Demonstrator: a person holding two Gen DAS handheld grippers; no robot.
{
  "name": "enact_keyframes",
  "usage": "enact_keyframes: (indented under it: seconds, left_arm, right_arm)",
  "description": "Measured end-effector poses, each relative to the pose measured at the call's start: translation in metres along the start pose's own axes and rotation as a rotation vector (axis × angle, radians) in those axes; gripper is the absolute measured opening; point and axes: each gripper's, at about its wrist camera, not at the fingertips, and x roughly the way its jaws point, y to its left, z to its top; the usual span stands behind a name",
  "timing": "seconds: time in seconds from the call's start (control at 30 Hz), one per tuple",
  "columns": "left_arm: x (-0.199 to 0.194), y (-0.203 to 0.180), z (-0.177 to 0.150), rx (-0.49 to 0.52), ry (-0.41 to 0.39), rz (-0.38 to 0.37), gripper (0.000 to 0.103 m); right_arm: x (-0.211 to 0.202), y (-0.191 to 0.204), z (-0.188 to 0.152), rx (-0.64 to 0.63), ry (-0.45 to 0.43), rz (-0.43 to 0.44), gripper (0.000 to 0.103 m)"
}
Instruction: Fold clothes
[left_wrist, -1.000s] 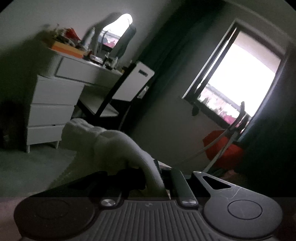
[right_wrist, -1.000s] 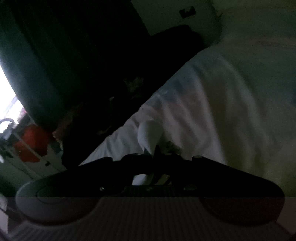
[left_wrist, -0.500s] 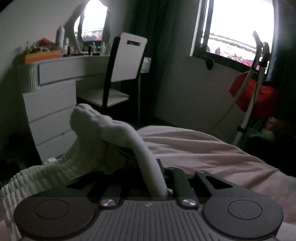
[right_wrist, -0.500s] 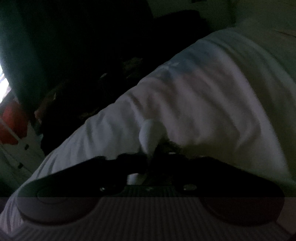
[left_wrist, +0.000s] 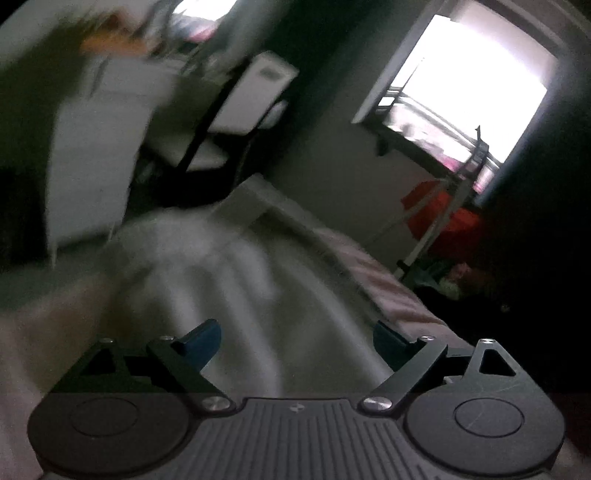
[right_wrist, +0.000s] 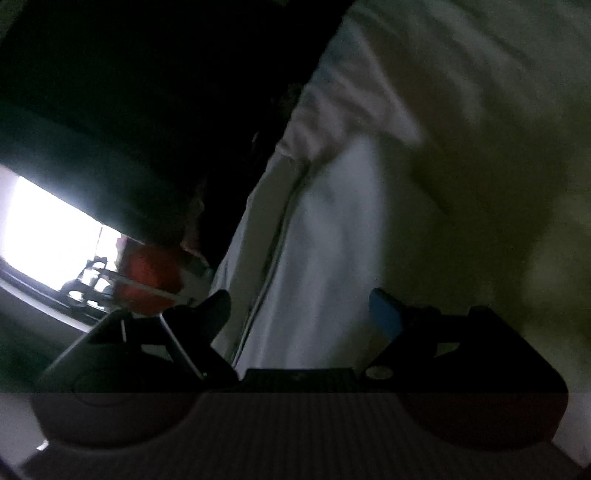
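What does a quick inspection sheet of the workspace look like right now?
Surface: bed with a pale pink sheet, creased.
Job's things: white garment lying on the bed, motion-blurred; also seen in the right wrist view.
Clutter: nothing seen on the bed.
Grippers: left hand-held gripper open, holding nothing; right hand-held gripper open, holding nothing.
Cables: nothing seen.
Surroundings: bright window, white chair, white dresser, red object on a white frame, dark curtain.

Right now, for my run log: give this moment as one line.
left tongs: open, empty | right tongs: open, empty | white garment: on bed, blurred
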Motion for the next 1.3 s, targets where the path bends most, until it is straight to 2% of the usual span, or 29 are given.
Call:
enact_keyframes:
  seconds: [0.1, 0.2, 0.3, 0.37, 0.5, 0.53, 0.57, 0.6, 0.63, 0.67, 0.7, 0.73, 0.83, 1.0, 1.17, 1.3]
  left_arm:
    - [-0.006, 0.036, -0.01, -0.13, 0.06, -0.044, 0.091]
    - [-0.002, 0.053, -0.012, -0.185, 0.071, -0.057, 0.089]
    - [0.007, 0.054, -0.006, -0.179, 0.023, -0.045, 0.089]
    - [0.027, 0.052, 0.001, -0.188, 0.03, -0.044, 0.088]
    - [0.06, 0.047, 0.011, -0.258, 0.008, 0.005, 0.088]
    - [0.064, 0.044, 0.012, -0.275, -0.011, 0.024, 0.081]
    - [0.067, 0.042, 0.015, -0.29, -0.031, 0.056, 0.067]
    - [0.071, 0.041, 0.018, -0.305, -0.048, 0.094, 0.061]
    - [0.074, 0.041, 0.022, -0.321, -0.056, 0.123, 0.048]
    - [0.077, 0.042, 0.025, -0.337, -0.056, 0.145, 0.036]
    - [0.078, 0.041, 0.029, -0.342, -0.052, 0.162, 0.031]
    - [0.076, 0.039, 0.032, -0.334, -0.049, 0.166, 0.022]
    - [0.062, 0.035, 0.042, -0.3, -0.055, 0.149, 0.015]
    - [0.021, 0.029, 0.058, -0.254, -0.066, 0.102, 0.013]
    - [-0.041, 0.028, 0.062, -0.211, -0.061, 0.082, 0.013]
    - [-0.096, 0.048, 0.064, -0.179, -0.049, 0.09, 0.013]
  right_arm:
    - [-0.01, -0.03, -0.01, 0.095, 0.092, -0.006, 0.085]
    - [-0.012, -0.047, -0.008, 0.139, 0.094, 0.017, 0.082]
    - [-0.004, -0.051, 0.001, 0.138, 0.042, 0.017, 0.083]
    - [0.009, -0.051, 0.008, 0.112, 0.025, 0.006, 0.083]
    - [0.034, -0.045, 0.021, 0.019, -0.01, 0.011, 0.085]
    - [0.038, -0.042, 0.024, 0.001, -0.032, 0.0, 0.083]
    - [0.041, -0.041, 0.027, -0.008, -0.056, -0.015, 0.076]
    - [0.042, -0.04, 0.029, -0.017, -0.079, -0.029, 0.067]
    - [0.044, -0.039, 0.031, -0.025, -0.103, -0.044, 0.058]
    - [0.045, -0.041, 0.033, -0.022, -0.114, -0.052, 0.035]
    - [0.044, -0.044, 0.034, -0.019, -0.124, -0.059, 0.022]
    - [0.044, -0.046, 0.036, -0.015, -0.134, -0.066, 0.019]
    - [0.036, -0.049, 0.042, -0.017, -0.148, -0.046, 0.014]
    - [-0.001, -0.041, 0.046, 0.013, -0.143, 0.01, 0.013]
    - [-0.049, -0.05, 0.049, 0.071, -0.092, 0.017, 0.013]
    - [-0.089, -0.063, 0.043, 0.13, -0.045, 0.0, 0.013]
